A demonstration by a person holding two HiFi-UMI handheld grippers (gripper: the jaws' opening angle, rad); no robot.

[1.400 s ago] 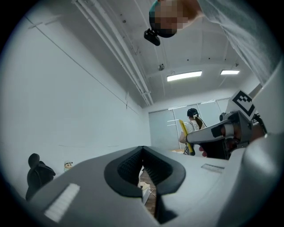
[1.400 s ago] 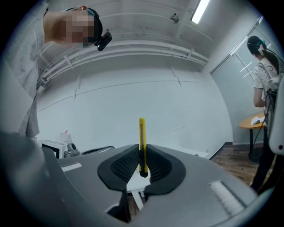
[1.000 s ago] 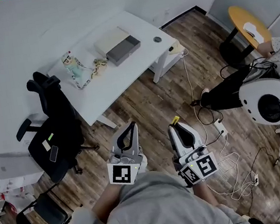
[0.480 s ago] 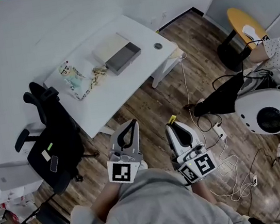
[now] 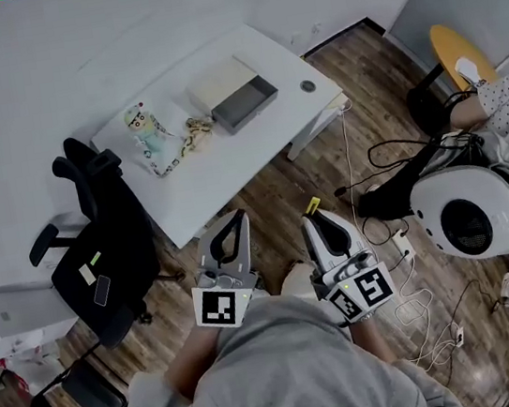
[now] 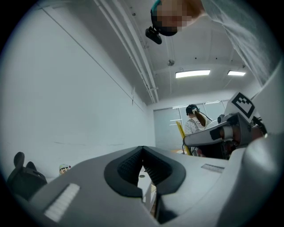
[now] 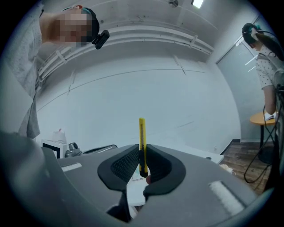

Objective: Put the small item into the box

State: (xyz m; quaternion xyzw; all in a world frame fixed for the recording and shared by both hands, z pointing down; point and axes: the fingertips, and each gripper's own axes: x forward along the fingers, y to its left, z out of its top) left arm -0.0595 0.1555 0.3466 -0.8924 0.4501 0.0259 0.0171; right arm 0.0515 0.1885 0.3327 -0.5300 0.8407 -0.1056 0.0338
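I've got the right gripper (image 7: 142,154) pinched on the yellow cutter (image 7: 142,135). It stands upright between the pads, with its top end poking out past the tips. The left gripper (image 6: 142,153) has its jaws closed together with nothing in them.

From the head view, the box (image 5: 244,103) sits open on the white table (image 5: 222,174), grey inside. Both grippers are well apart from the box, on my side of it and over the wood floor (image 5: 277,194) past the table edge. So the cutter is nowhere near the box, just held out in the air.

Left of the box there's a little figurine (image 5: 140,128), with a beaded strand (image 5: 186,143) lying between them. Just right of the box is a small dark round thing (image 5: 308,86); I can't tell what it is. Further left of the box, off the table, is a black office chair (image 5: 100,232).
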